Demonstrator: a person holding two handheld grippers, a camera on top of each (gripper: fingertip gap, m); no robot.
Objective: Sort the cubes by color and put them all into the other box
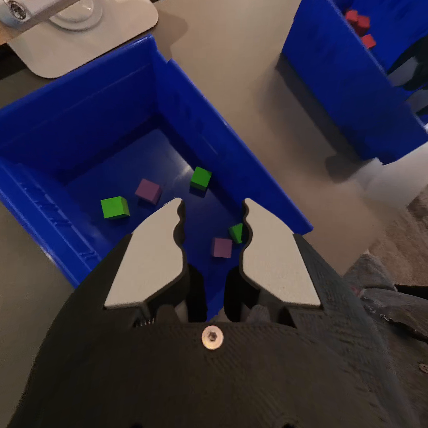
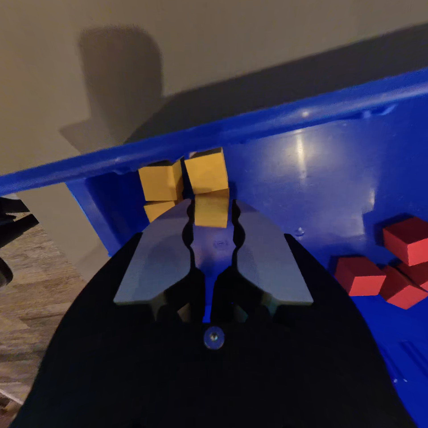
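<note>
Left gripper (image 1: pixel 212 203) hanging over a blue bin (image 1: pixel 97 111) at frame centre, jaws spread wide, nothing between them. Down on the bin floor: a green cube (image 1: pixel 115 207) at left, another green cube (image 1: pixel 200 178) further up, a third green one (image 1: pixel 236 232) tucked right against the right-hand finger (image 1: pixel 268 250), plus a purple cube (image 1: pixel 148 191) mid-left and a second purple cube (image 1: pixel 222 247) just below that third green. Grey pad (image 1: pixel 76 44) with a round white thing on it, upper left. Second blue bin (image 1: pixel 342 92) upper right, red cubes (image 1: pixel 361 25) inside, blurry.

Right gripper (image 2: pixel 212 203) inside its own blue bin (image 2: pixel 301 176), jaws partly apart around a yellow cube (image 2: pixel 211 212). Can't tell if actually pinching it. More yellow cubes (image 2: pixel 162 183) stacked just behind, against the bin wall. Pile of red cubes (image 2: pixel 379 273) at right edge.
</note>
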